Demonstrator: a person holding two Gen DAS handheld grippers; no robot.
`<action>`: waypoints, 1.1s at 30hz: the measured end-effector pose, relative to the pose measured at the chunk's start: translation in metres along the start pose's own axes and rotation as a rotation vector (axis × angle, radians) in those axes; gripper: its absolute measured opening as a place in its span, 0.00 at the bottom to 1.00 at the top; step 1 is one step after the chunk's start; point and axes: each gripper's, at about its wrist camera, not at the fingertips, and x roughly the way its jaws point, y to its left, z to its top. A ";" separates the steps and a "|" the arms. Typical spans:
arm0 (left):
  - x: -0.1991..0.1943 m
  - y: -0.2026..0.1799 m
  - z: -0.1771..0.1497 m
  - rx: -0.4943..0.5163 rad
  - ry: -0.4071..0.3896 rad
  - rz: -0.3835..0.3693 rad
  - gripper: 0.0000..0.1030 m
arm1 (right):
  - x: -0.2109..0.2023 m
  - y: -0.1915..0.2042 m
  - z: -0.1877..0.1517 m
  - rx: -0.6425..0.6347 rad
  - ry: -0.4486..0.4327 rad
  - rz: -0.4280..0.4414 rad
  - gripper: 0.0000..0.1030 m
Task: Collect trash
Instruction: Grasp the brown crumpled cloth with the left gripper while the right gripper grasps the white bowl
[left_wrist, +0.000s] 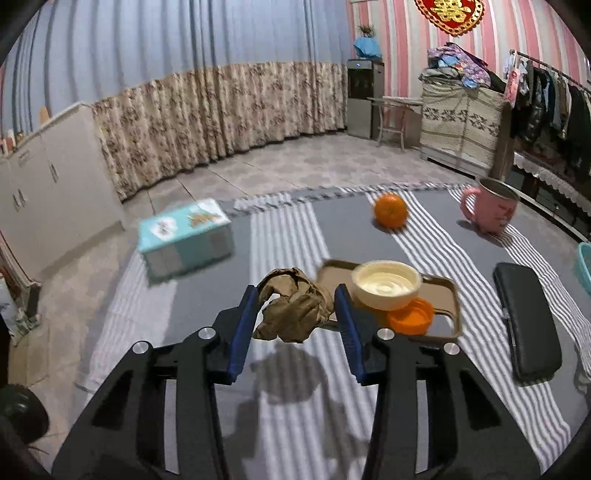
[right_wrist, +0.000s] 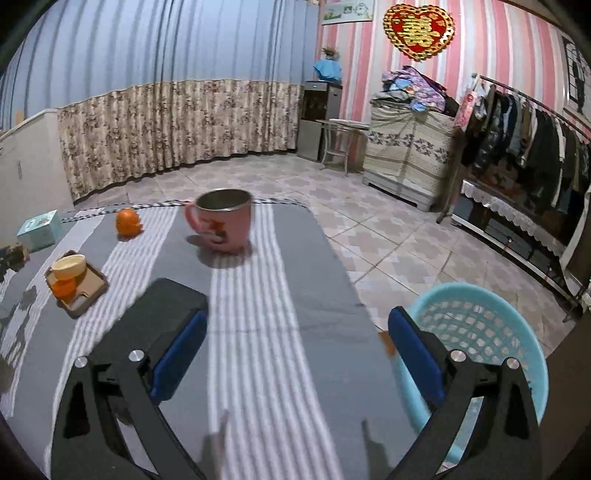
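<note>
The left hand-held gripper (left_wrist: 297, 314) squeezes a crumpled brown paper ball (left_wrist: 293, 310), while the right hand-held gripper (right_wrist: 297, 339) is wide open, holding nothing.

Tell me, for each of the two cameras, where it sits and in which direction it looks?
Left wrist: on the left gripper, facing across the table; its fingers hold a crumpled brown paper.
Right wrist: on the right gripper, facing across the table beside the blue basket; jaws open, nothing between them.
Both see: orange, pink mug, small tray, black case.
</note>
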 end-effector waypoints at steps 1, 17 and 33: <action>-0.001 0.006 0.002 -0.005 -0.007 0.006 0.40 | 0.001 0.008 0.002 0.001 -0.004 0.009 0.94; 0.012 0.069 0.013 -0.056 -0.035 0.057 0.40 | 0.038 0.152 0.030 -0.094 0.061 0.178 0.94; 0.027 0.096 0.010 -0.111 -0.030 0.065 0.40 | 0.060 0.251 0.030 -0.206 0.142 0.275 0.94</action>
